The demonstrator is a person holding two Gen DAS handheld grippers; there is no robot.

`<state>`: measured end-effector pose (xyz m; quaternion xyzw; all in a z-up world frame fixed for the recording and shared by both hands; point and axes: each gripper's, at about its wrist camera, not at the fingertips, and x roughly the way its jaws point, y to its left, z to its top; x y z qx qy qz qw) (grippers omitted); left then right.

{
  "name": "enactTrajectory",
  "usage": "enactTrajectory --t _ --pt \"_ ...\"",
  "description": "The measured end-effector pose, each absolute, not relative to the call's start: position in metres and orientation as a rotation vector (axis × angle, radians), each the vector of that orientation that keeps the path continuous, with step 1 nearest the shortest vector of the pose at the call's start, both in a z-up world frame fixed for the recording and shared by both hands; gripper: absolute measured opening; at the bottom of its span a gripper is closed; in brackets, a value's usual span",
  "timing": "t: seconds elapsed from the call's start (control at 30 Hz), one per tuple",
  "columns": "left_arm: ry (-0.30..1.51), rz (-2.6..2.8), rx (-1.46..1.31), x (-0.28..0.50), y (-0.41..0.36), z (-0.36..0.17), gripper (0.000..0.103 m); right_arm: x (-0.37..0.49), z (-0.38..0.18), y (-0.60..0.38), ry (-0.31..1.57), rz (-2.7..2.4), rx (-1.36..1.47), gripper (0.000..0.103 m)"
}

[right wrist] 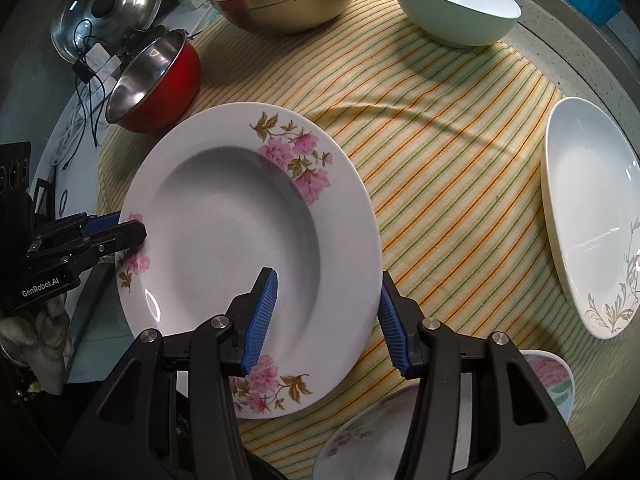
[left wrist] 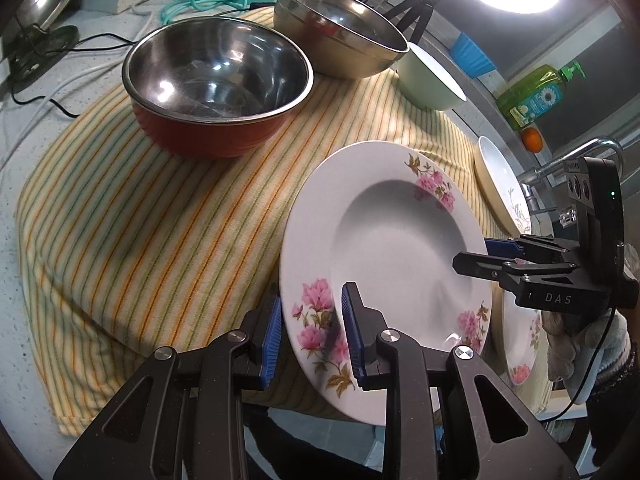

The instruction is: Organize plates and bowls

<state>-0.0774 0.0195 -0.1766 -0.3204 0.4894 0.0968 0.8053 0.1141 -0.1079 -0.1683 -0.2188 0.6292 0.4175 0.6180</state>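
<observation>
Fingers of the left gripper (left wrist: 312, 336) pinch the floral plate's (left wrist: 384, 240) rim, tilting it off the striped cloth (left wrist: 140, 232), probably for stacking; the right gripper (right wrist: 328, 320) straddles the opposite rim, jaws parted. Beyond sit the red bowl (left wrist: 218, 84) and steel bowl (left wrist: 340, 30).

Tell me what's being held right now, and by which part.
Floral plate, clamped at its rim by the left gripper; right gripper straddles the rim elsewhere, grip unclear.
</observation>
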Motion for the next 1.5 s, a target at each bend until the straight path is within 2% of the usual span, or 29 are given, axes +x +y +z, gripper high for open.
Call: enactTrajectory --t 0.43,0.67,0.9,1.1,1.5 --pt "1.059 0.193 -0.646 -0.073 0.017 -0.177 0.025 0.114 -0.163 -0.111 1.423 0.942 -0.483 0.054" --pt "1.047 0.200 -0.619 -0.072 0.020 -0.170 0.025 0.121 -0.148 -0.118 1.372 0.908 -0.437 0.065" --pt "1.026 0.201 -0.603 -0.073 0.022 -0.160 0.031 0.123 -0.125 -0.128 1.291 0.874 -0.387 0.074" --pt "0.997 0.188 -0.570 -0.069 0.019 -0.145 0.045 0.130 -0.104 -0.154 1.238 0.818 -0.294 0.074" --pt "0.944 0.116 -0.532 -0.045 0.006 -0.124 0.045 0.142 -0.056 -0.239 1.106 0.648 -0.090 0.074"
